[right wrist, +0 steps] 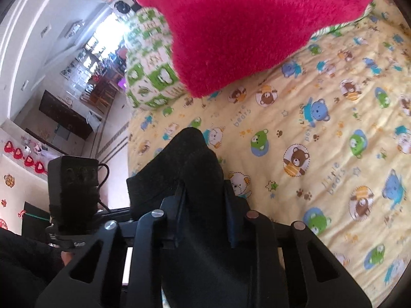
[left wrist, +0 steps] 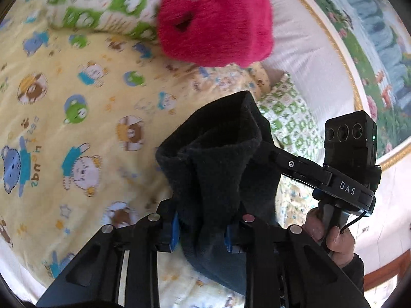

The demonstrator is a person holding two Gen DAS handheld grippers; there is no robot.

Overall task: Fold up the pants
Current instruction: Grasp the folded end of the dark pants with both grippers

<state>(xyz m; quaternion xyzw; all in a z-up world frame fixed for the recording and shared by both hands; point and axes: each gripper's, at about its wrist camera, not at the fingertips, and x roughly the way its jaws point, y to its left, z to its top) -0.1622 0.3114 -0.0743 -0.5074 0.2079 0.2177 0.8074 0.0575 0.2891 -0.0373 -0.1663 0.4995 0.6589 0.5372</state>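
Observation:
The pants (left wrist: 218, 159) are dark, fleecy fabric, bunched and lifted above the yellow bear-print bedspread (left wrist: 84, 118). My left gripper (left wrist: 201, 233) is shut on a fold of them, which sticks up between its blue-padded fingers. The right gripper (left wrist: 295, 165) shows in the left wrist view, just right of the cloth, held by a hand. In the right wrist view my right gripper (right wrist: 204, 220) is shut on the same dark pants (right wrist: 190, 164), and the left gripper's camera block (right wrist: 73, 182) stands close at the left. The rest of the pants is hidden below the grippers.
A bright pink plush toy (left wrist: 215, 23) and a green-and-white patterned pillow (left wrist: 102, 2) lie at the head of the bed. A framed landscape picture (left wrist: 372, 51) is on the wall at right. The bed's edge and room floor (right wrist: 113, 118) show at left.

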